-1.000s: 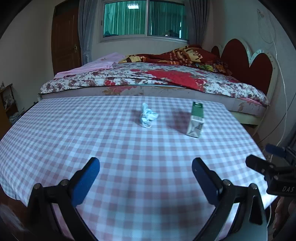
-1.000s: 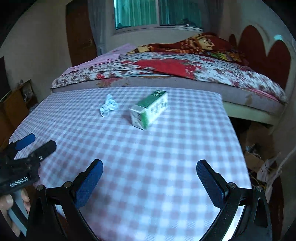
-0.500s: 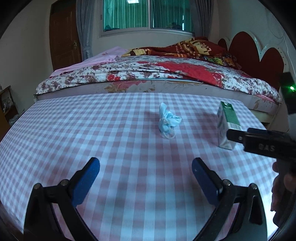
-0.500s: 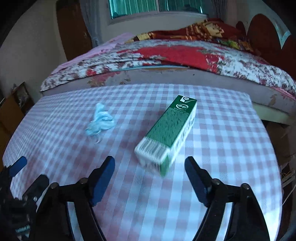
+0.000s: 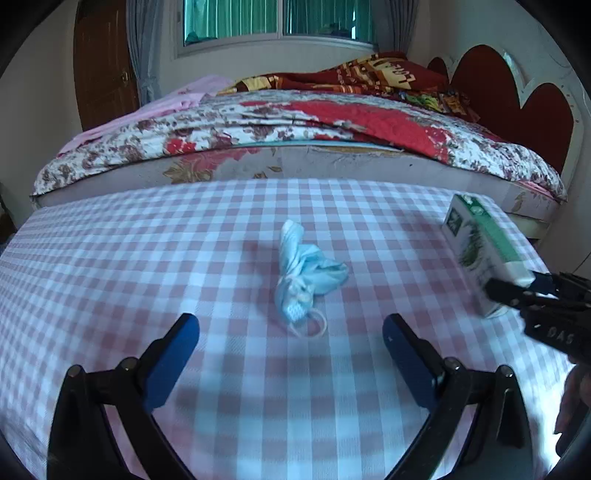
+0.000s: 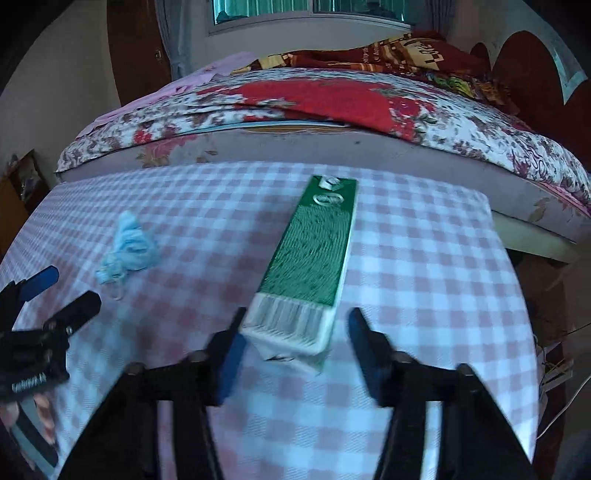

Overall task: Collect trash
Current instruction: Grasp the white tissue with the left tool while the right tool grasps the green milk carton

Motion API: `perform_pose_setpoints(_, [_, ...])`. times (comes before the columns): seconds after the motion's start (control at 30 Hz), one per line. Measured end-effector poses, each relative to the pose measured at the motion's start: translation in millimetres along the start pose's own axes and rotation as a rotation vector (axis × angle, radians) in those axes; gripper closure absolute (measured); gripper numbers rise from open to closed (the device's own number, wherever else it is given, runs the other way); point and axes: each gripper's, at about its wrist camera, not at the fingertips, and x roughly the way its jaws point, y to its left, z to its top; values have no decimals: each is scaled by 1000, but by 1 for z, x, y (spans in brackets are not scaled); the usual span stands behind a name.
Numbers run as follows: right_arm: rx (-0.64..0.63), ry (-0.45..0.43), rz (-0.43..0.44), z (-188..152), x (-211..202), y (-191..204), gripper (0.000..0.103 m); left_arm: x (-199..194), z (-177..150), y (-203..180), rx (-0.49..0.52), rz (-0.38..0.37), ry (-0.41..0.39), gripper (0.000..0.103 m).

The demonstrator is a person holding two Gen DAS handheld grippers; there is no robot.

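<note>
1 green carton (image 6: 310, 254) lies lengthwise toward bed (image 6: 332, 110).

Mask (image 5: 308, 273) left of carton (image 5: 480, 245) on table (image 5: 147, 240), bed (image 5: 295, 140) behind.

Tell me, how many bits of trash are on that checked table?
2. A crumpled blue mask lies mid-table, ahead of the left gripper. A green carton lies to its right, its near end between the right gripper's open fingers.

Daylight from the window (image 5: 277, 18) behind the bed lights both fisheye views with a cool blue cast. Dark vignetting rounds every corner. Soft shadows fall on the checked tablecloth (image 5: 147, 258); the right wrist view shows motion blur.
</note>
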Motion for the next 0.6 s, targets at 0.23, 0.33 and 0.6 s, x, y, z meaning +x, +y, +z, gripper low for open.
perform_pose_setpoints(0.23, [10,-3,-1,8,14,-20,56,31,15,2,-62,-21,51,19])
perform_pose_setpoints(0.33, [10,0,-10,12,18,-22,56,39,19,3,-63,-31,71,21])
perform_pose_setpoints(0.6, [-6,13,1,17,25,-15,59,53,23,-1,-4,-10,115,74])
